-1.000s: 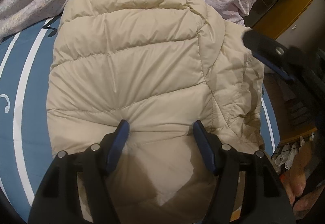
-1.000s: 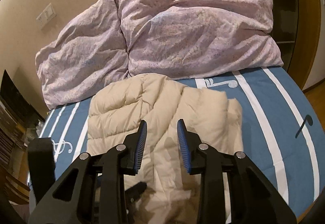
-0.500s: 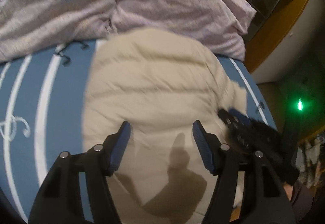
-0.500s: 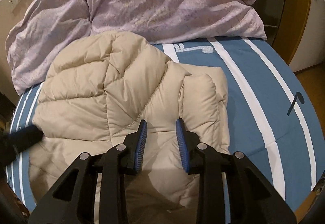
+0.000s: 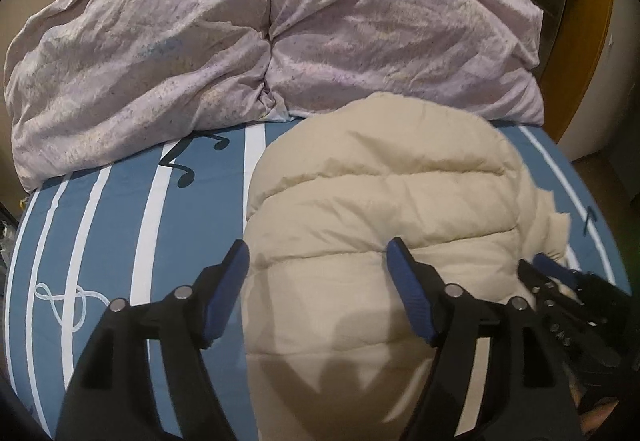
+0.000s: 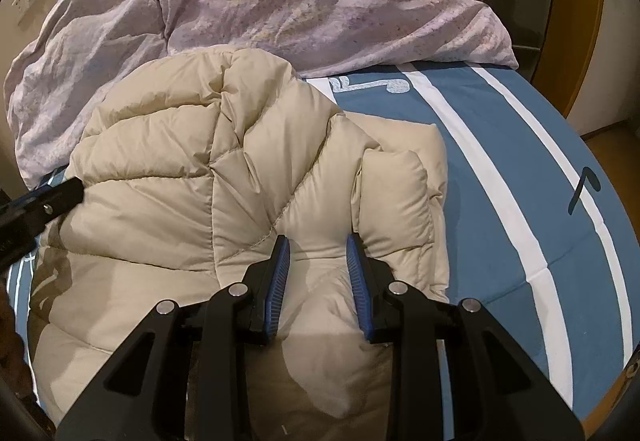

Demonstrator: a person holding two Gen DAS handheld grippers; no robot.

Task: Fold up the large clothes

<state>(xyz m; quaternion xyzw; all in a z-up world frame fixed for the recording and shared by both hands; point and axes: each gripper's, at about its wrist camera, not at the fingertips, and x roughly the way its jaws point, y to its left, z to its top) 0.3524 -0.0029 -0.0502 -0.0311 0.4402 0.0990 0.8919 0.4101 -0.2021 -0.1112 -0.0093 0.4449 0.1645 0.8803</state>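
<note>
Two shifts since a second ago. On the left: backed away from a close look down at the jacket [image 5: 380,201] and tipped upward, now taking in the whole pale padded bundle lying across the blue striped bed [image 5: 120,221], its far end touching the lilac duvet [image 5: 240,41] heaped at the head. Left tongs [image 5: 317,251] spreading wider at this moment, with nothing pinched; one finger above bare sheet just beside the jacket's edge, the other above its quilted back. Reads as letting go and stepping back after a fold. On the right: dropped from a high, distant view to just above the cloth. Right tongs [image 6: 318,241] narrowly parted, straddling a quilted panel beside the tucked-in sleeve [image 6: 394,193]; no squeeze on the fabric visible, so probably not gripping yet. Suggests sleeves already brought in and the body left to double over, with the right side lining up for the next pinch. Both pointing steeply downward over the near end of the jacket, left beside right, close together.
</note>
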